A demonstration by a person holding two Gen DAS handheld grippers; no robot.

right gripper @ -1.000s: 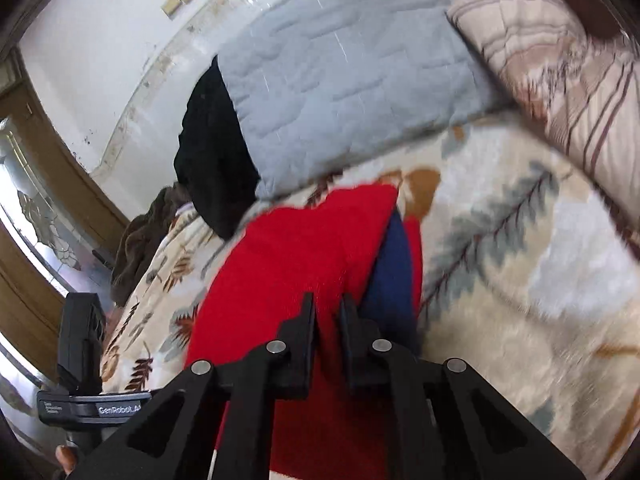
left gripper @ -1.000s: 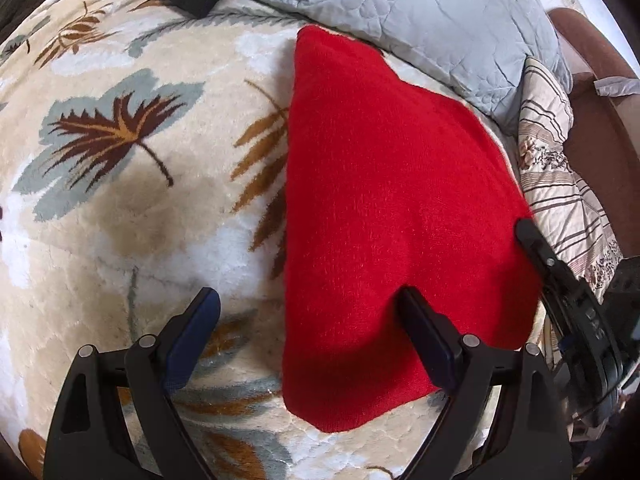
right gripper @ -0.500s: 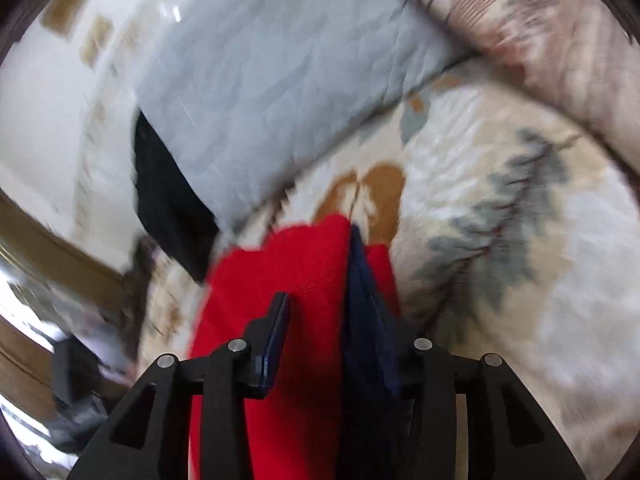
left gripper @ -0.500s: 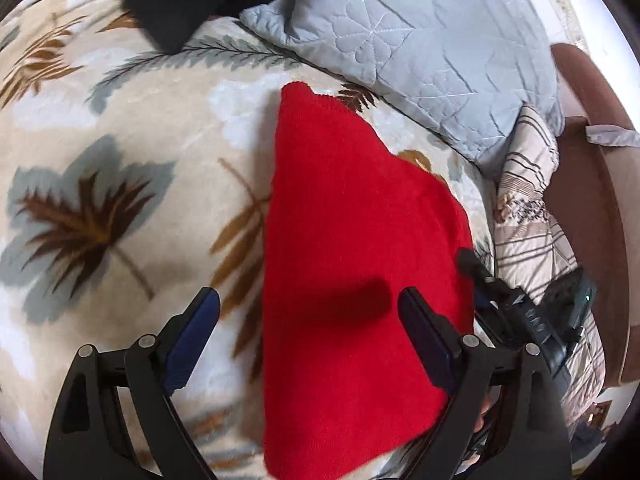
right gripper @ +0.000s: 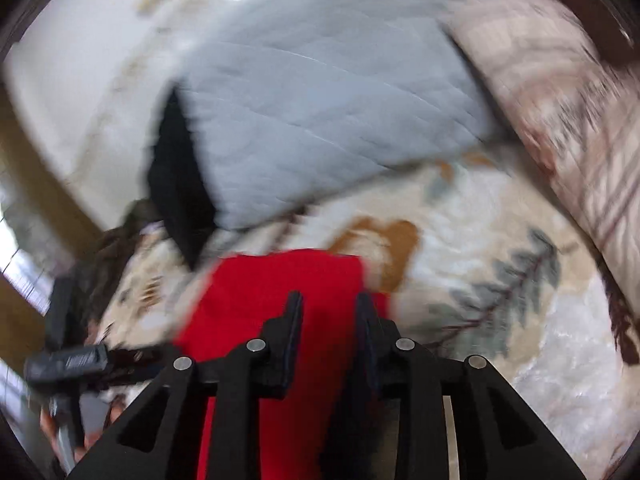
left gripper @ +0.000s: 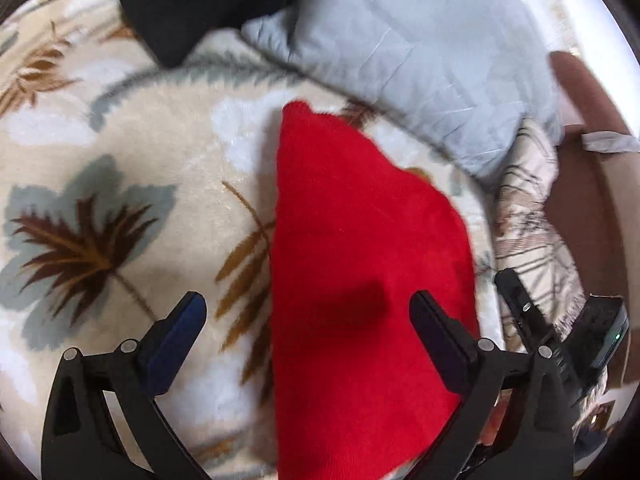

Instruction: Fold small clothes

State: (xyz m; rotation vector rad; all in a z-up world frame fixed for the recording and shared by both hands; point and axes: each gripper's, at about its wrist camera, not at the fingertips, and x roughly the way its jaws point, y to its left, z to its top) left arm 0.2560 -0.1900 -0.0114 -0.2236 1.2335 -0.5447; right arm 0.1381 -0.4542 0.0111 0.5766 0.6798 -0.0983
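A red knitted garment (left gripper: 360, 264) lies folded flat on a cream blanket with leaf prints (left gripper: 120, 208). My left gripper (left gripper: 308, 316) is open and empty, held above the garment's near left edge. My right gripper (right gripper: 328, 312) is open, its jaws a little apart above the garment (right gripper: 280, 284), holding nothing. The right gripper also shows at the right edge of the left wrist view (left gripper: 528, 320). The right wrist view is blurred.
A grey quilted pillow (left gripper: 420, 60) and a black cloth (left gripper: 192, 4) lie at the far side of the blanket. A striped beige cushion (left gripper: 528, 220) and brown furniture (left gripper: 592, 184) are at the right.
My right gripper has opened and let go of the red garment, which now lies flat. Both grippers have pulled back and up from it.
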